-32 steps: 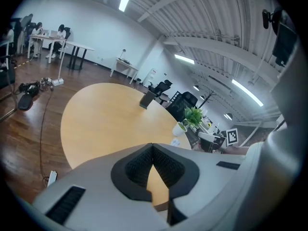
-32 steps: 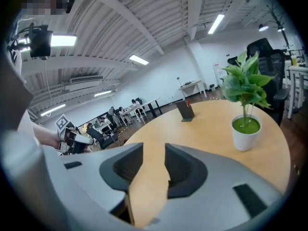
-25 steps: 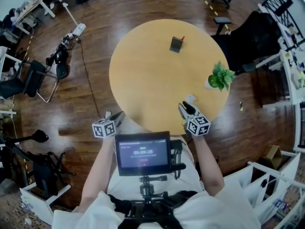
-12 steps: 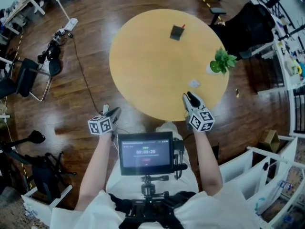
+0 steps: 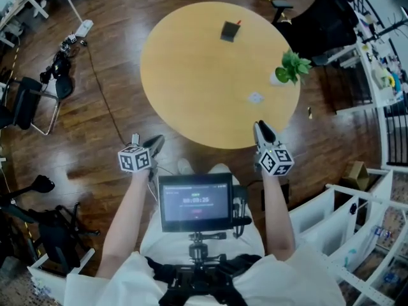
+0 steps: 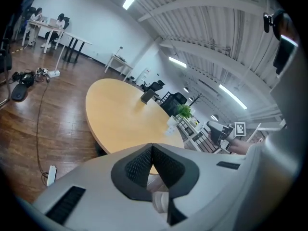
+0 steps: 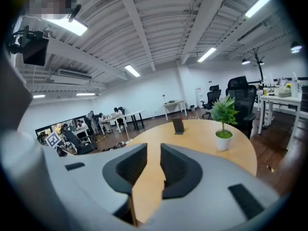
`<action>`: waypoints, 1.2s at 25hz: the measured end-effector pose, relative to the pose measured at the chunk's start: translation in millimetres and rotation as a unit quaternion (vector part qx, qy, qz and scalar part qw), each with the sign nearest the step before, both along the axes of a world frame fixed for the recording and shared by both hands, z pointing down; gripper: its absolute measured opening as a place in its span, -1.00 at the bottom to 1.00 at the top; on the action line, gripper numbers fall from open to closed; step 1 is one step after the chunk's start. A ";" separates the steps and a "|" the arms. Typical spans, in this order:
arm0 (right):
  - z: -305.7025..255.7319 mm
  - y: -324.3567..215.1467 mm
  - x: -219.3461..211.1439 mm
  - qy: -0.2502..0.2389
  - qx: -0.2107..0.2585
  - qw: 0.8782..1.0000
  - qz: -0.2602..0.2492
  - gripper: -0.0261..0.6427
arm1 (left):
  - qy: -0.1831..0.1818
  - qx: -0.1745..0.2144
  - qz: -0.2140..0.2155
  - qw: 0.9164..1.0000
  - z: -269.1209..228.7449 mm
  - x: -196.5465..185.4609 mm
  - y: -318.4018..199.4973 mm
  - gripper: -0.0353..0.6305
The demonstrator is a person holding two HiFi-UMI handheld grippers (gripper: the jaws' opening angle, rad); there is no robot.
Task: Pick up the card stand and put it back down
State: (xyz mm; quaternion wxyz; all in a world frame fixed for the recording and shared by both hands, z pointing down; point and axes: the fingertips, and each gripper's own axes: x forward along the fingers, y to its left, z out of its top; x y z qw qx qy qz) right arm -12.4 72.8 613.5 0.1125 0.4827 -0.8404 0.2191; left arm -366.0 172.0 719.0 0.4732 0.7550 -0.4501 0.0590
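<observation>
A dark wooden floor (image 5: 95, 75) spreads around a big round table (image 5: 191, 75) with a pale yellow top. A black office chair (image 5: 319, 24) is pushed up to the table's far right side. The person (image 5: 210, 279) stands at the near rim in light clothes, with a small screen (image 5: 194, 203) mounted at the chest and both arms reaching forward.

On the right side of the tabletop stands a potted plant (image 5: 290, 65), green leaves in a white pot. Near the far edge a dark block (image 5: 229, 30) stands upright, well apart from everything else. The card stand (image 5: 255, 97), small and pale, sits on the table between the plant and the near rim, with nothing touching it.

The right gripper (image 5: 261, 127) hovers at the near edge of the table, pointing toward the card stand but apart from it. Its jaws have a gap between them and have just been drawing closer, with only tabletop showing in the gap. The left gripper (image 5: 155, 144) hangs over the floor just off the table's near-left rim, its jaws tip to tip and holding nothing.
</observation>
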 end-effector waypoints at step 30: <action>-106.2 222.1 153.0 -0.040 0.078 0.996 0.023 -0.66 | -0.004 0.029 0.039 0.999 -54.8 188.3 176.3 -0.89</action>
